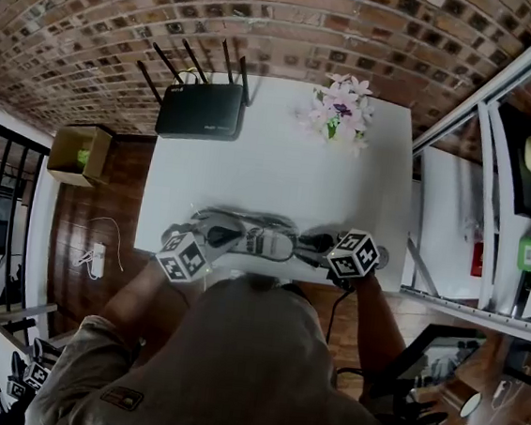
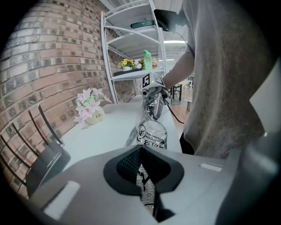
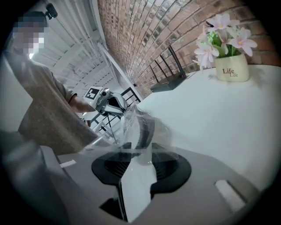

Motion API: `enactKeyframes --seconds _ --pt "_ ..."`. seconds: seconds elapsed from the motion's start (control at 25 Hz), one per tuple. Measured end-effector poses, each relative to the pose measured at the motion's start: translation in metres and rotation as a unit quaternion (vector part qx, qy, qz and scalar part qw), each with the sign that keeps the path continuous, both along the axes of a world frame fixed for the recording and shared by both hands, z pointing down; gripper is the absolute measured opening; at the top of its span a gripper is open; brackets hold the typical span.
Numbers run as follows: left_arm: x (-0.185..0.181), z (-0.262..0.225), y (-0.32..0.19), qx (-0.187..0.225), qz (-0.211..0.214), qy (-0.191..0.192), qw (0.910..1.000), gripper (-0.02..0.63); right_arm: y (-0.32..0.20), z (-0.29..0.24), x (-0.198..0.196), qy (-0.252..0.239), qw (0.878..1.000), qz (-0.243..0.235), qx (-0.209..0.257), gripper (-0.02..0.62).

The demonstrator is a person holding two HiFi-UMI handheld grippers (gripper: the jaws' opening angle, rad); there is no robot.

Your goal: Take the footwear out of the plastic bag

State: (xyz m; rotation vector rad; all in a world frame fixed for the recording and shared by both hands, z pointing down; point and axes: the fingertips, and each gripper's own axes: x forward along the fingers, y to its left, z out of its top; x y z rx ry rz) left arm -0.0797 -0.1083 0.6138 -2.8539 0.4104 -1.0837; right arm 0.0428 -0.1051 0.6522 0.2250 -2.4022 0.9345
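A clear plastic bag (image 1: 261, 241) with black print lies near the white table's front edge, stretched between my two grippers. The left gripper (image 2: 141, 151) is shut on the printed end of the bag (image 2: 151, 132); in the head view it sits at the left (image 1: 226, 242). The right gripper (image 3: 139, 159) has its jaws apart, with loose bag film (image 3: 131, 125) draped across them and white table showing through the gap. In the head view it is at the bag's right end (image 1: 311, 250). A dark, curved piece of footwear (image 3: 144, 132) shows inside the bag just ahead of the right jaws.
A black router (image 1: 201, 110) with several antennas stands at the table's back left, a pot of pink flowers (image 1: 340, 111) at the back right. White table (image 1: 279, 175) lies between them and the bag. A white shelf unit (image 1: 458, 180) is to the right, a brick wall behind.
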Motion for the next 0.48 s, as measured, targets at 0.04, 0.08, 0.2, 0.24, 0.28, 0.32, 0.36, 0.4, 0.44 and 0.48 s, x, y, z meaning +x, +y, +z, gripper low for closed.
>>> enactKeyframes --seconds 0.04,0.08,0.2,0.24,0.28,0.32,0.36,0.4,0.44,0.48 --pt "0.001 -0.001 0.001 0.001 0.002 0.000 1.0000 0.002 -0.001 0.001 -0.001 0.000 1.000 0.004 -0.003 0.172" --pt "0.002 -0.002 0.002 0.003 0.003 0.001 1.0000 0.002 -0.002 0.000 -0.001 -0.003 1.000 0.007 -0.008 0.181" --pt "0.004 -0.005 0.003 0.008 0.006 0.007 0.9999 0.002 -0.003 -0.003 -0.006 -0.020 0.999 0.013 -0.023 0.195" --pt "0.005 -0.007 0.003 0.010 0.006 0.009 0.9999 0.002 -0.004 -0.004 -0.008 -0.025 0.999 0.016 -0.027 0.195" --pt "0.006 -0.008 0.002 0.011 0.007 0.010 0.9999 0.002 -0.005 -0.005 -0.010 -0.031 0.999 0.019 -0.031 0.195" --pt "0.006 -0.008 0.002 0.012 0.007 0.011 0.9998 0.002 -0.006 -0.006 -0.012 -0.035 0.999 0.022 -0.034 0.190" --pt "0.006 -0.008 0.001 0.011 0.006 0.011 0.9999 0.002 -0.006 -0.006 -0.014 -0.038 0.998 0.024 -0.036 0.176" --pt "0.005 -0.008 0.001 0.010 0.005 0.011 0.9999 0.002 -0.006 -0.007 -0.015 -0.039 0.998 0.025 -0.037 0.170" --pt "0.004 -0.007 0.000 0.007 0.003 0.012 0.9999 0.002 -0.007 -0.009 -0.015 -0.041 0.998 0.027 -0.036 0.163" --pt "0.003 -0.007 0.000 0.005 0.001 0.014 0.9999 0.003 -0.008 -0.011 -0.015 -0.045 0.998 0.029 -0.034 0.152"
